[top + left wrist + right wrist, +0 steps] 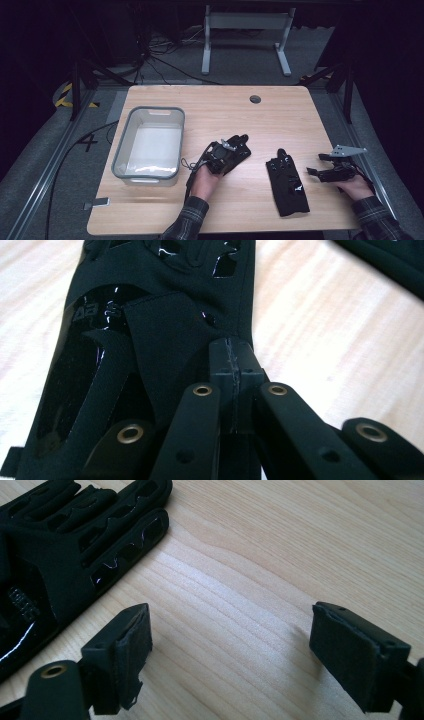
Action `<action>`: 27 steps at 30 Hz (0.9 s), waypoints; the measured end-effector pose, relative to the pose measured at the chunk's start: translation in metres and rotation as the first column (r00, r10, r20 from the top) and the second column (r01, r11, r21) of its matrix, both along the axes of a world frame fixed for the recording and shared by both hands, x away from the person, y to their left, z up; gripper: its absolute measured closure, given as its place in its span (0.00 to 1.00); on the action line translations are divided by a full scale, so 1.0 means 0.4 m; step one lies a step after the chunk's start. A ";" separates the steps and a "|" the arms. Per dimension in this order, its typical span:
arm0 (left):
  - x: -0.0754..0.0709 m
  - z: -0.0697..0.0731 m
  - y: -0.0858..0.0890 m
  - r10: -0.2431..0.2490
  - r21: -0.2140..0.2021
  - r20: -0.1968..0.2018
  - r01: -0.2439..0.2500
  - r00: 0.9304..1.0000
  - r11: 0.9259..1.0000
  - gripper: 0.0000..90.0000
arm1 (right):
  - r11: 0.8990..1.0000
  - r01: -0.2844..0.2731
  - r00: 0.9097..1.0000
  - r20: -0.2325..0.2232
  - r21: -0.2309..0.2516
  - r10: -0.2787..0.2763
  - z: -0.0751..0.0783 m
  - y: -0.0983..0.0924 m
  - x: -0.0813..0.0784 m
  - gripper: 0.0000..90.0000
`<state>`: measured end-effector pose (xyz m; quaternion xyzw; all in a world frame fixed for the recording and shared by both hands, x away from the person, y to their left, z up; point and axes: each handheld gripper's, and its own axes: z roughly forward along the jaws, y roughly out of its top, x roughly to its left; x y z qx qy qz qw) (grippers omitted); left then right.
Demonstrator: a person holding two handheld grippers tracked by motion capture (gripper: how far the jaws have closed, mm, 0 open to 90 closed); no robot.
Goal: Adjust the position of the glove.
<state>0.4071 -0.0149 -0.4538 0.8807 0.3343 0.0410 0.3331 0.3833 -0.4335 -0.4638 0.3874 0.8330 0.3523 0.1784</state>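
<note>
A black glove (242, 142) with glossy patches lies at the middle of the wooden table (280, 115), and my left gripper (231, 148) is shut on its edge. In the left gripper view the two jaws meet tip to tip (232, 357) on the dark fabric of that glove (165, 295). A second black glove (287, 182) lies flat to the right, fingers pointing away from me. My right gripper (317, 164) rests open just right of it, near the table's right edge. Between its spread jaws (230, 645) is bare wood, with the second glove (75, 530) off to its left.
A clear bin with a grey rim (150, 142) stands at the table's left, nothing visible inside. A round cable hole (255, 99) sits near the far edge. A small grey tag (99, 203) lies at the front left corner.
</note>
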 end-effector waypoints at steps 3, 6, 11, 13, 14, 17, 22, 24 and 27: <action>-0.019 -0.001 -0.008 -0.019 -0.016 -0.012 0.019 1.000 1.000 1.00 | 1.000 -0.001 1.000 0.001 0.000 0.001 0.000 0.000 0.000 0.20; -0.041 -0.002 -0.021 -0.044 -0.026 -0.023 0.043 0.999 0.999 1.00 | 1.000 -0.002 1.000 0.002 -0.001 0.002 0.000 0.000 0.000 0.20; -0.068 -0.003 -0.042 -0.076 -0.035 -0.027 0.075 0.997 0.997 1.00 | 1.000 -0.003 1.000 0.002 -0.001 0.003 0.000 0.000 0.000 0.20; -0.073 0.000 -0.049 -0.090 -0.026 -0.019 0.089 0.996 0.996 1.00 | 1.000 -0.003 1.000 0.000 0.001 0.003 0.000 0.000 -0.001 0.20; -0.075 0.004 -0.051 -0.094 -0.025 -0.013 0.094 0.995 0.995 1.00 | 1.000 -0.003 1.000 0.000 0.001 0.003 0.000 0.000 -0.001 0.20; -0.080 0.020 -0.048 -0.096 -0.039 0.004 0.096 0.995 0.995 1.00 | 1.000 -0.003 1.000 0.000 0.001 0.003 0.000 0.000 -0.001 0.20; -0.093 0.054 -0.014 -0.069 -0.050 0.047 0.072 0.996 0.996 1.00 | 1.000 -0.006 1.000 0.001 0.001 0.006 0.000 0.000 -0.001 0.20; -0.097 0.059 0.006 -0.046 -0.042 0.059 0.049 0.997 0.998 1.00 | 1.000 -0.004 1.000 0.001 0.002 0.004 0.000 0.000 -0.001 0.20; -0.105 0.061 0.038 -0.010 -0.042 0.063 0.012 0.998 0.999 1.00 | 1.000 -0.004 1.000 0.001 0.002 0.004 0.000 0.000 -0.001 0.20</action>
